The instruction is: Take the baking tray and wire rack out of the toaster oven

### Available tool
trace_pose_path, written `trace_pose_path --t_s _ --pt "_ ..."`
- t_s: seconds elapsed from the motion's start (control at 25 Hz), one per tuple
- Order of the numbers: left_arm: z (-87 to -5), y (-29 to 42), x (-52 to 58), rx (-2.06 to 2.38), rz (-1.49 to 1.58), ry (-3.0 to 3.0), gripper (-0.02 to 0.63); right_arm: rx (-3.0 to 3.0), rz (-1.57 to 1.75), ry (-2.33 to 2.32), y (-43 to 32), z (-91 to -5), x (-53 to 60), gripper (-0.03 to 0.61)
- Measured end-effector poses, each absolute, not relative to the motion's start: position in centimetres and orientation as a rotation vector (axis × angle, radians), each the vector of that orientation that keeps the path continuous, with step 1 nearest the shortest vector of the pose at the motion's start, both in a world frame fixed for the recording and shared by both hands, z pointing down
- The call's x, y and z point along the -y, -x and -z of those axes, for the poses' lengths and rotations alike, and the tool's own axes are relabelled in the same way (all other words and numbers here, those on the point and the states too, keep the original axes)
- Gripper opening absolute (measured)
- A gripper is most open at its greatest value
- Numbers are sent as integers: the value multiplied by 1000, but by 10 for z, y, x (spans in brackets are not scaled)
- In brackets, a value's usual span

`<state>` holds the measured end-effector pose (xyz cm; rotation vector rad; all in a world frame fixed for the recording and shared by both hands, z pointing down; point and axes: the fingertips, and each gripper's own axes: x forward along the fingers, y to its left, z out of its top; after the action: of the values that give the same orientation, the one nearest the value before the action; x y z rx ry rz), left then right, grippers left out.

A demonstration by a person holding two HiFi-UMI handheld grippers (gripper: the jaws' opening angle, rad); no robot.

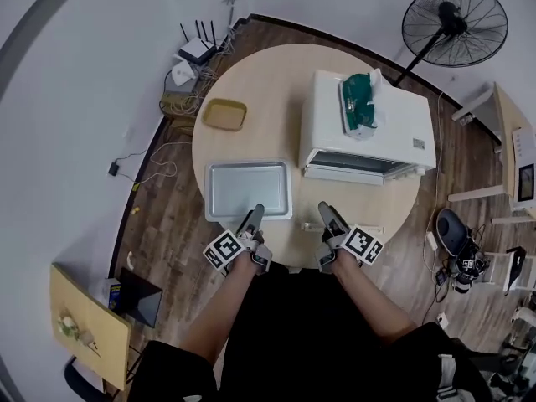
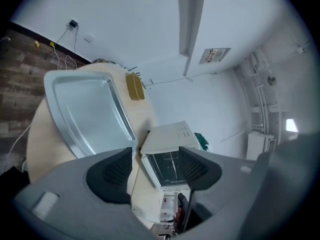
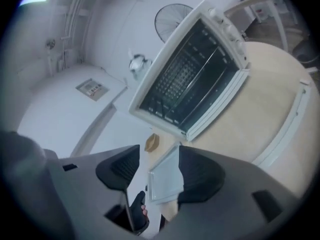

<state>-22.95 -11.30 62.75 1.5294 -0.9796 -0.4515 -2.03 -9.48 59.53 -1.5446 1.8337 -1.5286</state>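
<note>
The silver baking tray (image 1: 249,189) lies empty on the round table (image 1: 268,90), left of the white toaster oven (image 1: 368,120). The oven's door (image 1: 352,166) hangs open toward me. Through the opening, the wire rack (image 3: 184,74) sits inside the oven. My left gripper (image 1: 254,217) hovers open over the tray's near edge, holding nothing. My right gripper (image 1: 330,216) is open and empty at the table's front edge, in front of the oven door. The left gripper view shows the tray (image 2: 85,111) and the oven (image 2: 170,156) beyond the left gripper (image 2: 155,171). The right gripper (image 3: 155,171) points toward the tray (image 3: 165,179).
A small yellow dish (image 1: 224,114) sits at the table's back left. A green object (image 1: 360,100) lies on top of the oven. A floor fan (image 1: 455,23) stands behind the table, routers and cables (image 1: 194,53) at the back left, desks and clutter on both sides.
</note>
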Motion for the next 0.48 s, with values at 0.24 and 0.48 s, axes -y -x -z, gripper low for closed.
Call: trace_pose_path --t_s 0.24,0.48 --pt "-604 144 129 874 555 -1559 282 -1595 1370 1560 -87 -580 89 229" --pt "-607 64 148 833 548 -1585 281 -1504 1346 1556 -160 -588 102 228"
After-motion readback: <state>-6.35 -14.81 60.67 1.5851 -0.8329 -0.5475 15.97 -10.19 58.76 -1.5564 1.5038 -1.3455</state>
